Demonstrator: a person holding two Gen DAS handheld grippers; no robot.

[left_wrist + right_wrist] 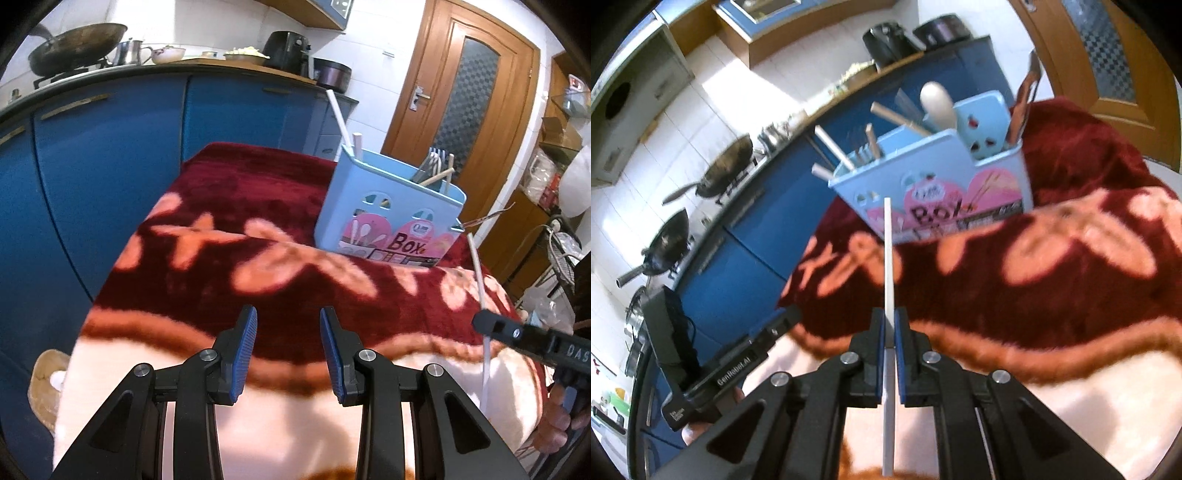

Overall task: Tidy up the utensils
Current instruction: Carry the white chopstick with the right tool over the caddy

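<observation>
White chopstick [888,280] sits clamped in the right gripper [888,332], its grip plain only in the right view, while the left gripper [288,347] gapes empty near the far box [391,214].

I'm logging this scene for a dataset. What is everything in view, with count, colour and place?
utensil box: one, light blue, on the blanket, holding utensils
white chopstick: one, white, clamped in the right gripper
blanket: one, dark red with pink pattern, covering the table
cabinets: several doors, blue, behind the table
woks: two, dark, on the stove
door: one, brown wood, far right
left gripper: one, black with blue pads, open and empty
right gripper: one, black, shut on the chopstick
</observation>
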